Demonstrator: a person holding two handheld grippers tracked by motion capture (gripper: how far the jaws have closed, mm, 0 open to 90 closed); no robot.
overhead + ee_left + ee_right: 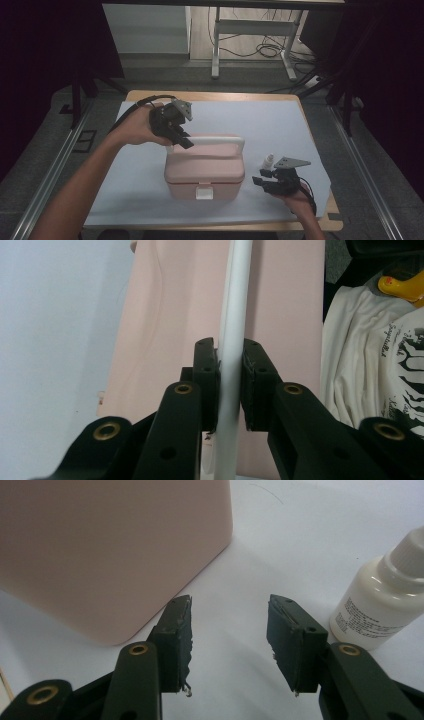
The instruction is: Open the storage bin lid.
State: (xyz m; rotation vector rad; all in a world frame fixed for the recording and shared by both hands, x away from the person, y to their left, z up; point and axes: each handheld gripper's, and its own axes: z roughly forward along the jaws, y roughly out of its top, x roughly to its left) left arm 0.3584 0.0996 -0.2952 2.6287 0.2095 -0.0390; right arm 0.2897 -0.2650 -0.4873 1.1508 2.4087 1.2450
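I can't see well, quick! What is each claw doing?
Left gripper: shut on the pink box's white handle.
Right gripper: open, holding nothing.

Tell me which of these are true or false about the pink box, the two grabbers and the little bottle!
1. The left gripper is clamped on the white handle of the pink box. True.
2. The right gripper holds the small white bottle. False: its jaws are open and empty, with the bottle standing beside them.
3. The pink box's lid is wide open. False: it is shut, with the white latch at the front.
4. The box sits on a white sheet covering the table. True.
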